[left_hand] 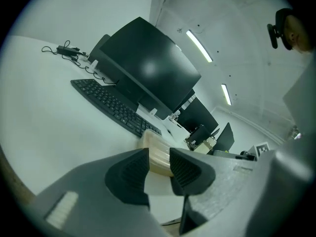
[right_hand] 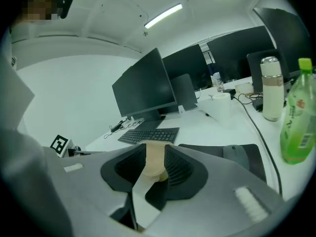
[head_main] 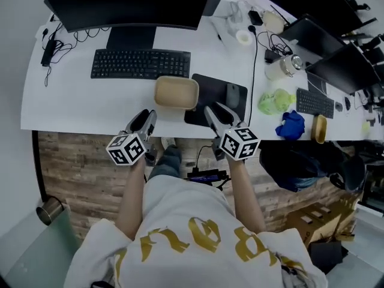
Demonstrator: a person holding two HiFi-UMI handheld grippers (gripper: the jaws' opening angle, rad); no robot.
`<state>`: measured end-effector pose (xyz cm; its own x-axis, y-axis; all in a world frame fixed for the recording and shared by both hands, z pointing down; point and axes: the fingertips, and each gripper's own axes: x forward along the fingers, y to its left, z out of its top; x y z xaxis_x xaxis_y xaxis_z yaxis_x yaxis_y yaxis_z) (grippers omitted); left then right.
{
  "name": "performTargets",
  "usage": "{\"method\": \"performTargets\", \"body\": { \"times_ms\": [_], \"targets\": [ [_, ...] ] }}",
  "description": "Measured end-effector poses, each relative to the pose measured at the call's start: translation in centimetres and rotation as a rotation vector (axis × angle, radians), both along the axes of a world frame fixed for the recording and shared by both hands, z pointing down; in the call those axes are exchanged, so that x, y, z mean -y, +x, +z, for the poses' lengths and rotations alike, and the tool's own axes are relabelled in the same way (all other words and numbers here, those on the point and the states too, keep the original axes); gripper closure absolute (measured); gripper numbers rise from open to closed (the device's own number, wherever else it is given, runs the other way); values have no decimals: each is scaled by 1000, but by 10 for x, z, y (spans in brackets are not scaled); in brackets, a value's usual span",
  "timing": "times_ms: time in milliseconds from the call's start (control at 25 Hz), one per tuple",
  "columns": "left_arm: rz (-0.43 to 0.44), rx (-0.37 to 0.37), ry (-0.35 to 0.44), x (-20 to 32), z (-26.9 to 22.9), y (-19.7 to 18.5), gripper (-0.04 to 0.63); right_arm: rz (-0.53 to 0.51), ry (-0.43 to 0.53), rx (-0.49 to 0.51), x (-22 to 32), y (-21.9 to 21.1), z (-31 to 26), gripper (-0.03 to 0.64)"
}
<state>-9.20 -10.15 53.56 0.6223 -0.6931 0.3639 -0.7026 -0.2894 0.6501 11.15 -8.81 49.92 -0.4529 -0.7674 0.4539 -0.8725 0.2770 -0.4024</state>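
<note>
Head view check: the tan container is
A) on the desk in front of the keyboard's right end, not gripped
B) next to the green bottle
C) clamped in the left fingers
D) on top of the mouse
A: the tan container rests on the white desk just in front of the keyboard. The left gripper and right gripper point at it with fingers apart.

The box point(head_main: 176, 92) is pale tan. The desk point(head_main: 72, 104) is white, and the keyboard point(head_main: 140, 63) and mouse pad point(head_main: 207, 89) are black. The left gripper point(head_main: 147, 119) and right gripper point(head_main: 211, 114) are grey, with black ribbed pads point(left_hand: 132, 172) and black-and-white checked cubes point(head_main: 126, 149). The bottle point(right_hand: 296, 117) is green, the cloth point(head_main: 292, 125) blue, and the floor point(head_main: 78, 173) brown planks.
</note>
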Motion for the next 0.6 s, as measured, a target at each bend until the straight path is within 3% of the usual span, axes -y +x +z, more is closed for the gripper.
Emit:
{"method": "performTargets", "body": {
  "times_ms": [240,600],
  "targets": [
    [4,-30,-56,30,21,10,477,-13,-58,-12,60,5,30,469],
    [-22,-87,-104,42,37,7,477,-95,-139,-35,95,-6,62,482]
  ]
}}
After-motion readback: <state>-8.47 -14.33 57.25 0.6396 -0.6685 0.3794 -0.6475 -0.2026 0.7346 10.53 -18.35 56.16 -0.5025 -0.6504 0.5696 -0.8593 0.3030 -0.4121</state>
